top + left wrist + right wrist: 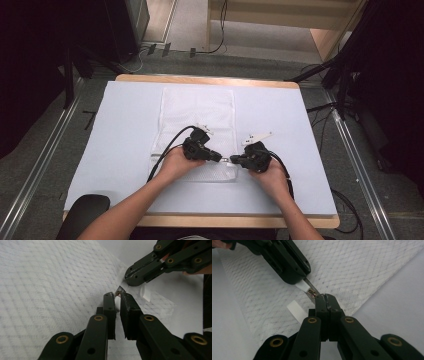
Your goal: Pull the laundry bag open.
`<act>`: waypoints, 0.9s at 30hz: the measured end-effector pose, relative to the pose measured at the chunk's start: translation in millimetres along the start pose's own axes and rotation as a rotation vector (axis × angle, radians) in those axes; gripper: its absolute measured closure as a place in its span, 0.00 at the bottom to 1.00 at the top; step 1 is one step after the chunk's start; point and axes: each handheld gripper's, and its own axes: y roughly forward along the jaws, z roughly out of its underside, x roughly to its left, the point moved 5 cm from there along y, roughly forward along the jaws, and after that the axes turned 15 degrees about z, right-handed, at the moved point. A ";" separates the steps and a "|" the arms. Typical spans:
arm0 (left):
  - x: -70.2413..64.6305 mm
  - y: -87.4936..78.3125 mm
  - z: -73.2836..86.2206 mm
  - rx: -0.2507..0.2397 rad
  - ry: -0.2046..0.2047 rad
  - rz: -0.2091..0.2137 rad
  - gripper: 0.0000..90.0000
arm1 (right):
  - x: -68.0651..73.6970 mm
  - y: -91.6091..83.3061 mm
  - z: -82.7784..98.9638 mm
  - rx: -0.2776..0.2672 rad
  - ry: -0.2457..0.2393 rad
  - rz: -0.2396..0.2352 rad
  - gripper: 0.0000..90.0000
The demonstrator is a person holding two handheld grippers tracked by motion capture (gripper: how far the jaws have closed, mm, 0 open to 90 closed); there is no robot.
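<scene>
White mesh laundry bag (197,132) lies flat mid-desk (115,145). Left claw (220,158) is clamped on its white zipper end tab (302,286); right claw (232,160) is pinched on the small metal zipper pull (313,293). Fabric looks light, limp, snag-prone: grip the tab, not the mesh.

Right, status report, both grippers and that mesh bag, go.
Left gripper pinching the zipper end. Right gripper shut on the zipper pull. White mesh bag flat on the table. Nothing in the way.
</scene>
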 end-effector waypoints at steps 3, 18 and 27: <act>-2.3 5.5 -0.8 0.013 0.013 0.004 0.91 | 0.1 0.0 0.3 -0.005 -0.005 0.004 1.00; 0.8 -12.6 3.0 0.035 -0.041 0.032 0.98 | 1.9 -0.6 2.5 -0.030 -0.050 0.028 1.00; 7.0 -63.5 30.0 0.043 -0.103 0.020 0.98 | 1.0 -0.7 2.7 -0.028 -0.053 0.015 1.00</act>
